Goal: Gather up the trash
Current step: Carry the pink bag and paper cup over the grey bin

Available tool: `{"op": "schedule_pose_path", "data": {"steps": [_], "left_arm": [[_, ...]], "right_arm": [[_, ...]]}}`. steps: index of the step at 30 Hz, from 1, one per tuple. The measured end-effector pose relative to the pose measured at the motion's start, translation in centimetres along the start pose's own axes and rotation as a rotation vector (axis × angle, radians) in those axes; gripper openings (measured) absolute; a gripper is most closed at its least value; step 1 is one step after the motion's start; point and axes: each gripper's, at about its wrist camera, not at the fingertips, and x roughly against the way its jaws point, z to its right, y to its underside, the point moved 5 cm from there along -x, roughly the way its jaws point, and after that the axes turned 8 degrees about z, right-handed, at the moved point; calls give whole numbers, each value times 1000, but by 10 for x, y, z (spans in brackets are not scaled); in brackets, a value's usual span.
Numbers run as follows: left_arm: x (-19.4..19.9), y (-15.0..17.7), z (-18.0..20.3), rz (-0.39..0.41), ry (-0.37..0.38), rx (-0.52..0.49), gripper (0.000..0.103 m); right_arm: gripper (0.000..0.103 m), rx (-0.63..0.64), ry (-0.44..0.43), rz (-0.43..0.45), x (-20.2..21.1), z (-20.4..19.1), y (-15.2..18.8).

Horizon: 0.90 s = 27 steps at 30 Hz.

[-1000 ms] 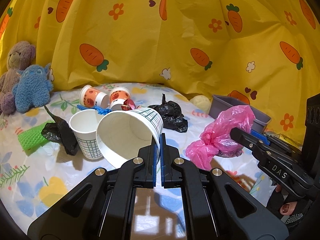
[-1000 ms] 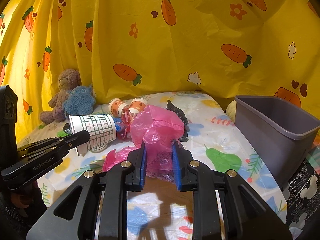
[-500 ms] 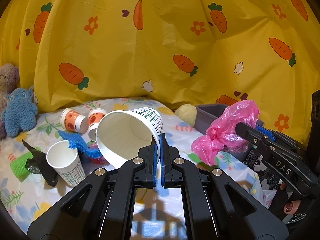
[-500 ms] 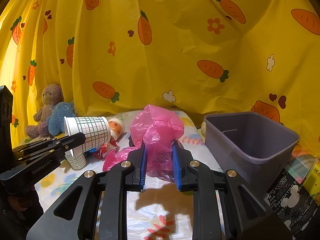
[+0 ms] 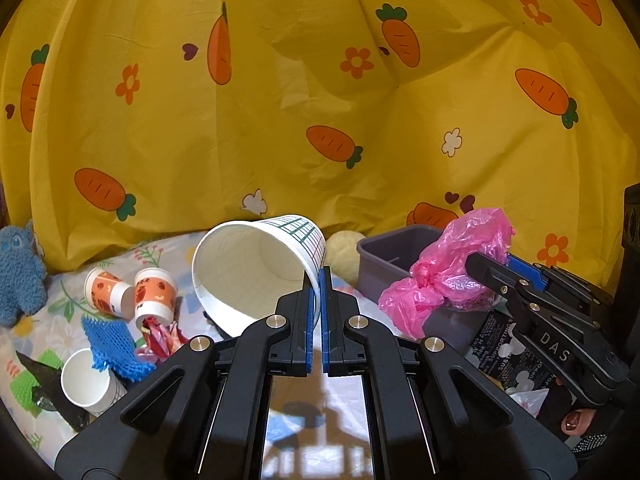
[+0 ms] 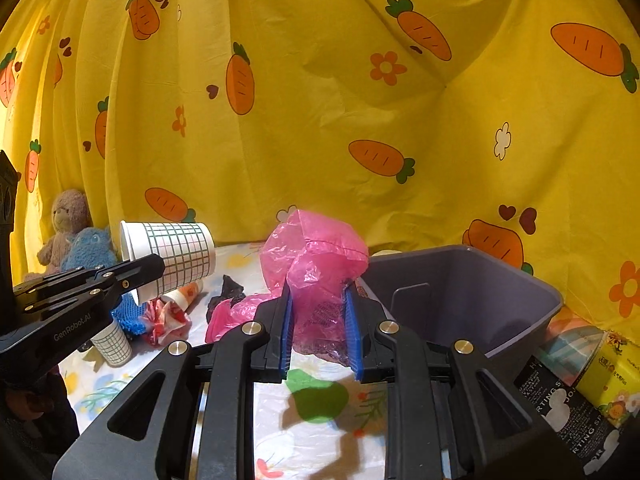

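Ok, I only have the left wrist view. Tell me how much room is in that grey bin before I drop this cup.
Observer: The right wrist view looks into the grey bin; the part of its inside on show holds nothing.
Operator: Say where the pink bag sits in the right gripper.
Observer: The pink bag is squeezed between both blue pads of the right gripper, just left of the bin's rim.
Operator: Report anything beside the bin.
Observer: A yellow box lies right of it.
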Motion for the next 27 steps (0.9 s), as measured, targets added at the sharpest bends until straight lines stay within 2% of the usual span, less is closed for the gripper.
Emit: {"op": "schedule_pose_path", "data": {"steps": [15,21,27], "left_arm": [[-59,-18,55,-29,129,-59,2],[-78,-23,81,-33,185,-68,2],[-97,-23,101,-41,252,-60,2]], "right_arm": [[23,33,238,40,-18,73,-15],[23,11,316,22,-26,105,-9],[23,2,352,-9,-33,119,0]]}}
